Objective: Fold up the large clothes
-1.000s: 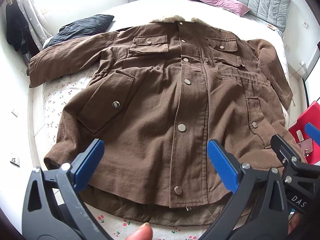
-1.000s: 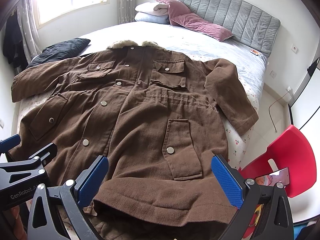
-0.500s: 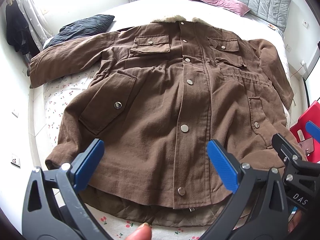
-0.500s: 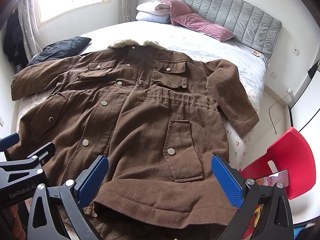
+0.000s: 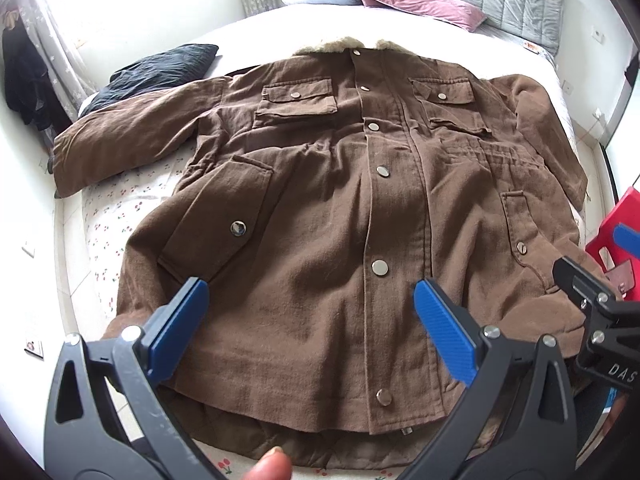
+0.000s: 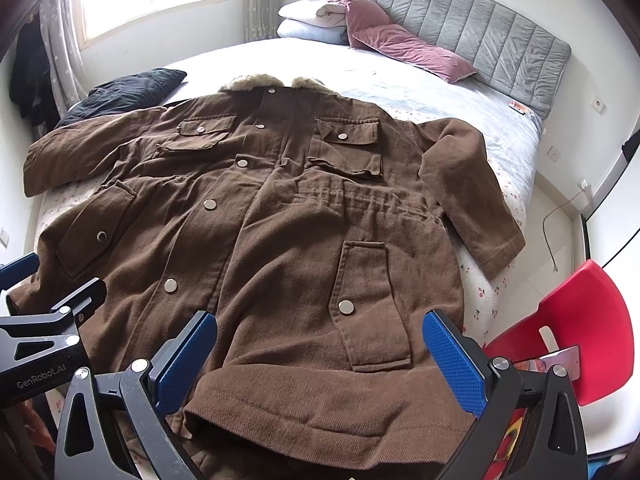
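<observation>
Two bits of lettering can be read, both in white on black tool bodies. In the left wrist view, the right tool [image 5: 612, 344] comes in at about four o'clock, and its black body shows the letters "DAS"; the rest of the word is cut off by the picture's edge. In the right wrist view, the left tool [image 6: 44, 344] enters at about eight o'clock, and its side reads "GenRobot.AI". A small orange tag on the bed near the headboard, at about two o'clock, is too small to read.
</observation>
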### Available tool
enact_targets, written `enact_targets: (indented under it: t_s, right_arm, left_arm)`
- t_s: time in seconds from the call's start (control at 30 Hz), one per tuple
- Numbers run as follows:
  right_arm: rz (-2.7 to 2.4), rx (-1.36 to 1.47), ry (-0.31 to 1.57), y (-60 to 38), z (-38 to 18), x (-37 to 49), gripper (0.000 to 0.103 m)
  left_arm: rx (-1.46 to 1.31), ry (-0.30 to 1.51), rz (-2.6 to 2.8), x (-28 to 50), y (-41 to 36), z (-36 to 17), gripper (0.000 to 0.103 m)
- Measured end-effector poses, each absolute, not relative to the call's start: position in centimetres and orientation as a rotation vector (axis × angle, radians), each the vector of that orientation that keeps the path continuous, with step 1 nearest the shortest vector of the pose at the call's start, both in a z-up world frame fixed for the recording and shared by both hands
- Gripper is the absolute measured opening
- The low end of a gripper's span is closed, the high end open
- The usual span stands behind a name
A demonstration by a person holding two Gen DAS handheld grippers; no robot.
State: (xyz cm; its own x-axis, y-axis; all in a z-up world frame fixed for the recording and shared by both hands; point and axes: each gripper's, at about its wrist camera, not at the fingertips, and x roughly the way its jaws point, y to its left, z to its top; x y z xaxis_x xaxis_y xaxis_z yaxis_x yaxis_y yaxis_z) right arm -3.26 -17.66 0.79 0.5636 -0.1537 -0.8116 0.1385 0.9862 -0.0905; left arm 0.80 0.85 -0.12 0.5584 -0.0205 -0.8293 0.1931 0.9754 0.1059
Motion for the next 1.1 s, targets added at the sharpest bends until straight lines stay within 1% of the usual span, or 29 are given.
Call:
enact_targets:
  t_s: [0.13,0.3,0.4,0.5,0.6,0.67,0.73,0.77,0.8,0.83,0.87,0.9,0.93,0.97,1.0,1.03,1.1]
  right_arm:
    - [-0.019,0.039,0.969,-19.5,1.5,-2.6,0.103]
    - [0.068,0.173,1.007,-24.8,2.5,-1.5,0.103]
    - [0.041,0.250,1.059,-28.8,1.6,-0.8,0.103]
    - [0.014,0.361,1.132,-32.7,-0.8,-0.9,0.103]
    - [0.007,0.439,1.187,-35.0,-3.9,-1.9,0.103]
    - [-0.013,0.494,1.220,-36.1,-6.0,-2.7,0.103]
    - [0.013,0.603,1.248,-36.7,-7.9,-3.4,0.103]
    - [0.045,0.667,1.255,-36.6,-8.7,-3.7,0.099]
    - [0.083,0.722,1.257,-36.3,-9.4,-3.9,0.091]
    - [0.122,0.772,1.260,-35.9,-10.0,-4.1,0.085]
    - [0.143,0.798,1.262,-35.4,-10.4,-4.2,0.068]
    - [0.146,0.796,1.257,-34.9,-10.5,-4.3,0.041]
    - [0.151,0.791,1.243,-34.7,-10.4,-4.3,0.023]
    - [0.164,0.809,1.223,-34.8,-10.2,-4.4,0.014]
    - [0.167,0.823,1.200,-35.1,-9.7,-4.6,0.012]
    - [0.168,0.818,1.174,-35.4,-8.7,-4.8,0.011]
    - [0.177,0.791,1.115,-36.1,-6.6,-5.2,0.007]
  left_arm:
    - [0.204,1.020,-0.244,2.9,2.7,0.0,0.102]
    - [0.230,1.062,-0.214,7.2,8.0,0.1,0.102]
    - [0.163,1.153,-0.192,9.8,12.3,-1.7,0.102]
    - [0.021,1.255,-0.196,10.9,16.6,-4.3,0.102]
    - [-0.138,1.350,-0.243,9.9,19.6,-6.7,0.097]
    - [-0.219,1.385,-0.314,8.7,20.3,-7.9,0.092]
    - [-0.309,1.420,-0.378,7.5,20.7,-8.9,0.075]
    - [-0.354,1.427,-0.414,6.8,20.7,-9.2,0.071]
    - [-0.381,1.424,-0.438,6.1,20.6,-9.2,0.066]
    - [-0.388,1.420,-0.457,5.5,20.3,-9.1,0.058]
    - [-0.394,1.416,-0.476,5.1,20.0,-8.9,0.052]
    - [-0.395,1.410,-0.485,4.5,19.7,-8.7,0.038]
    - [-0.379,1.396,-0.478,4.2,19.5,-8.2,0.023]
    - [-0.366,1.374,-0.466,3.7,19.4,-7.5,0.015]
    - [-0.382,1.348,-0.460,3.3,19.7,-6.6,0.012]
    - [-0.416,1.314,-0.469,2.6,20.2,-5.4,0.009]
    - [-0.473,1.251,-0.489,1.7,21.2,-3.3,0.008]
